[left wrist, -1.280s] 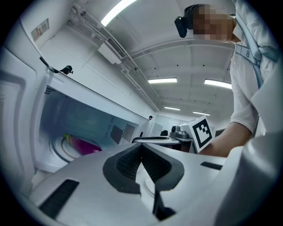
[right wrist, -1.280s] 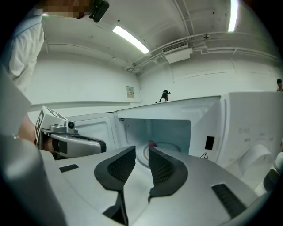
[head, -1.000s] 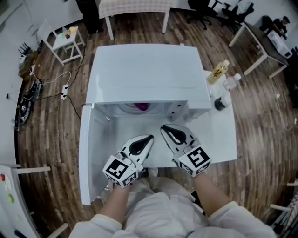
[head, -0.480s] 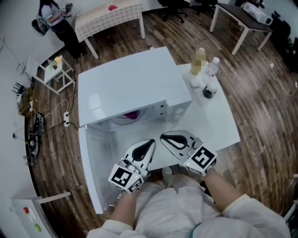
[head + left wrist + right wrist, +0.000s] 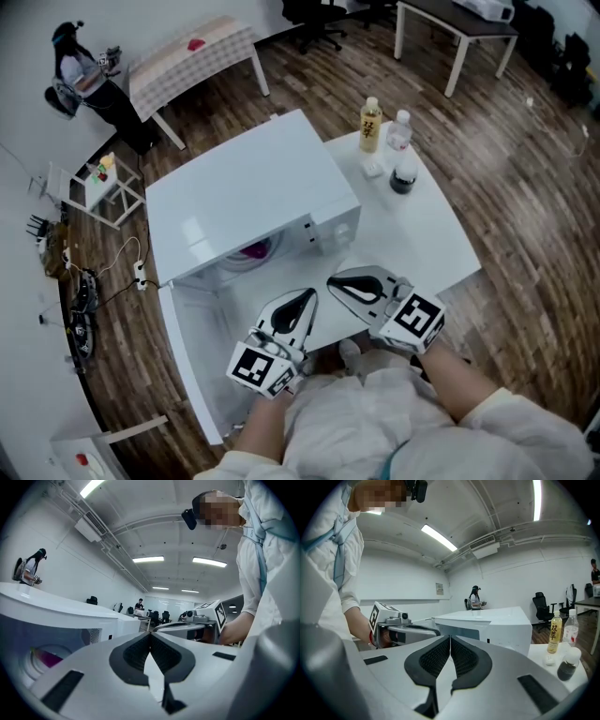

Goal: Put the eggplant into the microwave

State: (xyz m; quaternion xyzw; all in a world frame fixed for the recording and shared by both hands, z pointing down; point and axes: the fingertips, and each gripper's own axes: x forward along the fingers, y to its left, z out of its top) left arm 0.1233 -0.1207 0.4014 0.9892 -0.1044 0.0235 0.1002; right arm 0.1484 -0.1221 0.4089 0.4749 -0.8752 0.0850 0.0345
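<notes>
Looking at my end first: left tongs (image 5: 302,302) and right tongs (image 5: 339,283) are both pinched together, nothing in them. Past them the eggplant (image 5: 253,250) sits inside the microwave (image 5: 244,197) on the bench (image 5: 427,234), so that's done. I reckon only the open door (image 5: 192,361) needs shutting.

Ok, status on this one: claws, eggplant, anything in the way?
Left claw, right claw shut, empty. Eggplant inside microwave. Door open, nothing blocking.
</notes>
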